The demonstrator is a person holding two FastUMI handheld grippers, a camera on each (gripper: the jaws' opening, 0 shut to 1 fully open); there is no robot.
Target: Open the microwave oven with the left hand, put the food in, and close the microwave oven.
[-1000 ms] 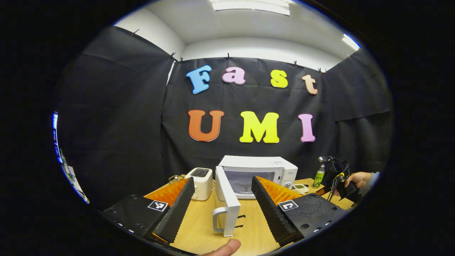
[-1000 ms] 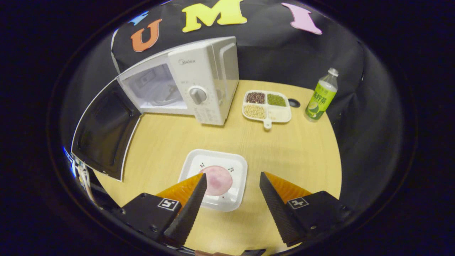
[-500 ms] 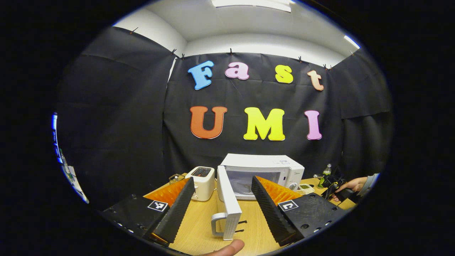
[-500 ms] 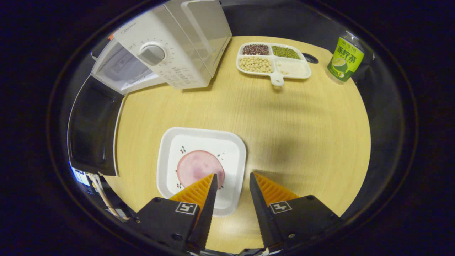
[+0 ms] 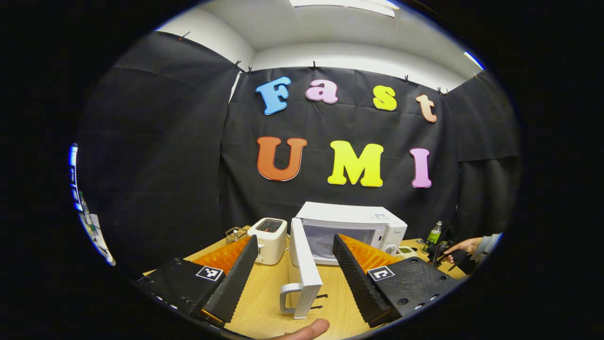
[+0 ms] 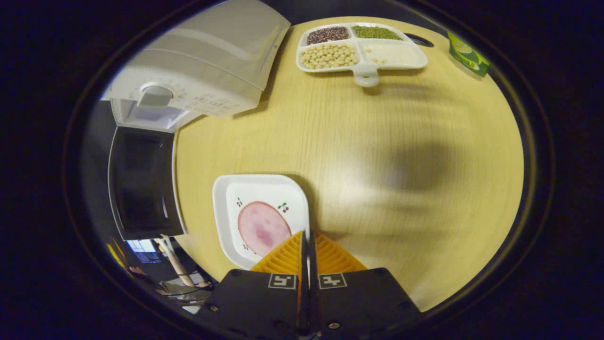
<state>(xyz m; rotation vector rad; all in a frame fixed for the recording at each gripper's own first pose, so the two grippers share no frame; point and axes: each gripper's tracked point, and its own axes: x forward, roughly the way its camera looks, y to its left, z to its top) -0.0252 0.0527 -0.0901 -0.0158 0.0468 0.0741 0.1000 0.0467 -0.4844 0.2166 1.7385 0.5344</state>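
The white microwave (image 5: 349, 225) stands at the back of the wooden table with its door (image 5: 306, 269) swung open, edge-on towards me, handle (image 5: 287, 298) at the near end. My left gripper (image 5: 296, 237) is open, one finger on each side of the door and not touching it. In the right gripper view the microwave (image 6: 198, 80) and its open door (image 6: 141, 182) lie to the left. The white square plate (image 6: 236, 203) with a pink slice of meat (image 6: 263, 228) sits near the table's front edge. My right gripper (image 6: 308, 233) is shut on the plate's right rim.
A white toaster (image 5: 269, 233) and a small wire basket (image 5: 234, 233) stand left of the microwave. A divided tray of beans (image 6: 361, 47) and a green bottle (image 6: 467, 52) sit at the far right of the table (image 6: 401, 156). A hand (image 5: 465, 246) shows at the right edge.
My right gripper has come down over the table and closed from wide open onto the plate's right rim. The left gripper has barely moved and stays open around the door.
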